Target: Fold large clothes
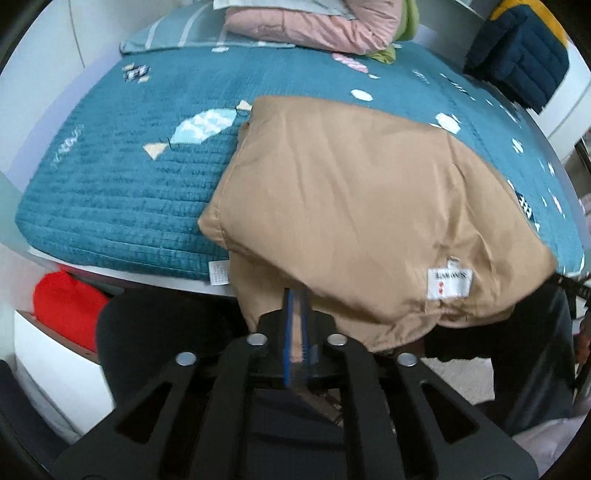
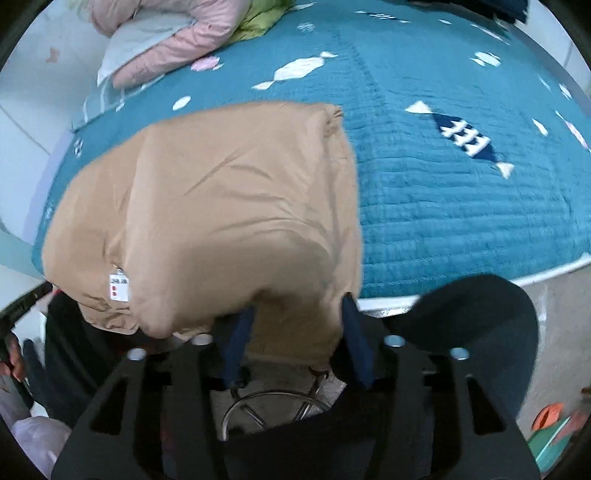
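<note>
Left wrist view first: our left gripper (image 1: 295, 328) is pinched nearly closed on the near hem of the tan jacket (image 1: 362, 206), a thin strip of fabric showing between the blue pads. The jacket lies folded over on the teal quilt (image 1: 122, 192), its near edge hanging off the bed's front, white label (image 1: 448, 282) facing up. So we reckon we're at the end of a fold, laying the flap down. One tan garment here, plus one pink jacket (image 1: 314, 22) by the pillow at the far end.

Right wrist view: our right gripper (image 2: 295, 334) has its fingers spread apart, tan hem between them but the pads don't look to be pressing it. Same single jacket, one label. Next we probably need to let go on the left too, then regrip for another fold.
</note>
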Demonstrator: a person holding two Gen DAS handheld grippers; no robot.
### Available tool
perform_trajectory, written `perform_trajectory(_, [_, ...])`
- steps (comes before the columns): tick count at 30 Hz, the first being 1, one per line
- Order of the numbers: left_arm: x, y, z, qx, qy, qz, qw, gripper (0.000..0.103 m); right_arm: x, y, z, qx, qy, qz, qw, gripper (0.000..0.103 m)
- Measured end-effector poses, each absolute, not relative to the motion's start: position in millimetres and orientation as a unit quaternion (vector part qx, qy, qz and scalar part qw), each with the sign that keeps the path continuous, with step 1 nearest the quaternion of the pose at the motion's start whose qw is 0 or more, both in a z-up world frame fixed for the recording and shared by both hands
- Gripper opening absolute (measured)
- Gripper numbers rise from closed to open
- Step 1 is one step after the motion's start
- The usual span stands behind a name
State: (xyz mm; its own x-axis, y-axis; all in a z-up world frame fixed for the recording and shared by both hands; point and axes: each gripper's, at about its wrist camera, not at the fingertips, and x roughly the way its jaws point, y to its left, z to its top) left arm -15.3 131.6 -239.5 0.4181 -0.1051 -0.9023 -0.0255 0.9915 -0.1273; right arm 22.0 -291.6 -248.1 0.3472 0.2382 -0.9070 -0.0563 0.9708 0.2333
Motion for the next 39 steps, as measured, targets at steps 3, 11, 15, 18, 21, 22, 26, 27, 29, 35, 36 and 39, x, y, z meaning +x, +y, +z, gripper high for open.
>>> perform_trajectory(3, [-21, 128, -218, -0.056, 0.522, -0.038, 0.85, 0.011, 15, -312, -223, 0.106, 0.529, 0.057, 0.84, 0.053])
perform_trajectory(11, [23, 117, -189, -0.084, 0.466, -0.065, 0.878, 0.011, 45, -271, -178, 0.093, 0.49, 0.108, 0.86, 0.032])
perform_trajectory(15, [57, 118, -236, -0.107, 0.522, -0.038, 0.845, 0.01, 74, -238, -231, 0.077, 0.556, 0.125, 0.818, 0.03])
perform_trajectory(18, [59, 116, -292, -0.09, 0.589, -0.01, 0.803, 0.003, 91, -236, -303, 0.076, 0.629, 0.073, 0.77, 0.021])
perform_trajectory(21, [42, 121, -328, -0.109, 0.616, -0.01, 0.78, 0.003, 90, -250, -310, 0.111, 0.63, 0.073, 0.765, 0.019])
perform_trajectory(22, [36, 127, -334, -0.129, 0.619, -0.013, 0.774, 0.003, 90, -253, -306, 0.109, 0.63, 0.07, 0.766, 0.019])
perform_trajectory(26, [37, 138, -337, -0.137, 0.637, 0.008, 0.759, 0.003, 87, -258, -298, 0.123, 0.63, 0.06, 0.765, 0.018])
perform_trajectory(27, [35, 136, -328, -0.13, 0.63, 0.0, 0.766, 0.003, 84, -255, -291, 0.115, 0.625, 0.059, 0.77, 0.018])
perform_trajectory(29, [30, 130, -309, -0.121, 0.618, -0.024, 0.777, 0.003, 77, -251, -275, 0.104, 0.607, 0.063, 0.785, 0.019])
perform_trajectory(35, [18, 106, -245, -0.1, 0.563, -0.1, 0.814, 0.004, 70, -234, -231, 0.099, 0.571, 0.1, 0.809, 0.023])
perform_trajectory(36, [22, 102, -238, -0.107, 0.554, -0.112, 0.818, 0.004, 69, -227, -228, 0.094, 0.57, 0.11, 0.809, 0.023])
perform_trajectory(39, [41, 89, -240, -0.111, 0.546, -0.128, 0.82, 0.004, 67, -197, -233, 0.056, 0.58, 0.15, 0.799, 0.023])
